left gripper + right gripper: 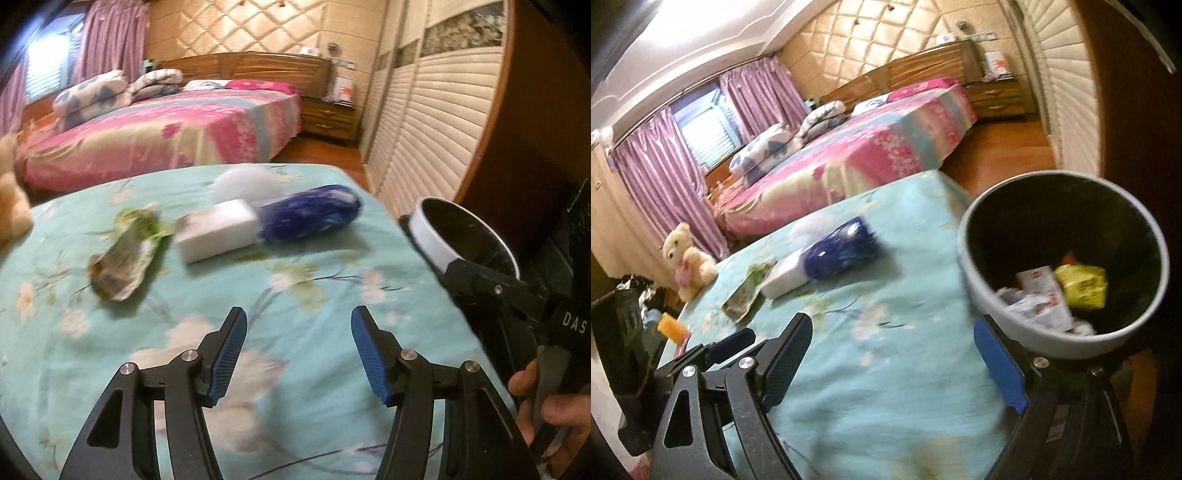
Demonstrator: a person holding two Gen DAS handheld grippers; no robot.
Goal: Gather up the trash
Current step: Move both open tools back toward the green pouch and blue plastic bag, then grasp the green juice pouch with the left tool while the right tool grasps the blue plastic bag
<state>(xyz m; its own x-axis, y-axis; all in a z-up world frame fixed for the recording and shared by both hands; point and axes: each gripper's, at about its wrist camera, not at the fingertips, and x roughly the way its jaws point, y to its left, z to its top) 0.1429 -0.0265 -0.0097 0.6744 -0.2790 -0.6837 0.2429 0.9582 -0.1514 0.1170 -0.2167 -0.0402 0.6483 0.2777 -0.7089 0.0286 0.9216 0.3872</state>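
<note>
A green crumpled wrapper (123, 254), a white box (218, 230), a blue packet (310, 214) and a white ball-like wad (245, 182) lie on the teal flowered table (258, 302). My left gripper (297, 350) is open and empty, low over the cloth, short of the trash. A black bin with a white rim (1067, 269) stands at the table's right edge and holds a yellow bag (1082, 286) and white cartons (1039, 301). My right gripper (890, 354) is open and empty, its right finger just under the bin's rim. The same trash shows in the right wrist view: wrapper (744, 295), box (785, 277), packet (842, 253).
A teddy bear (689, 264) sits at the table's far left. An orange item (672, 326) lies at the left edge. A pink bed (166, 125) stands beyond the table, a louvred wardrobe (436, 122) on the right. The bin also shows in the left wrist view (465, 236).
</note>
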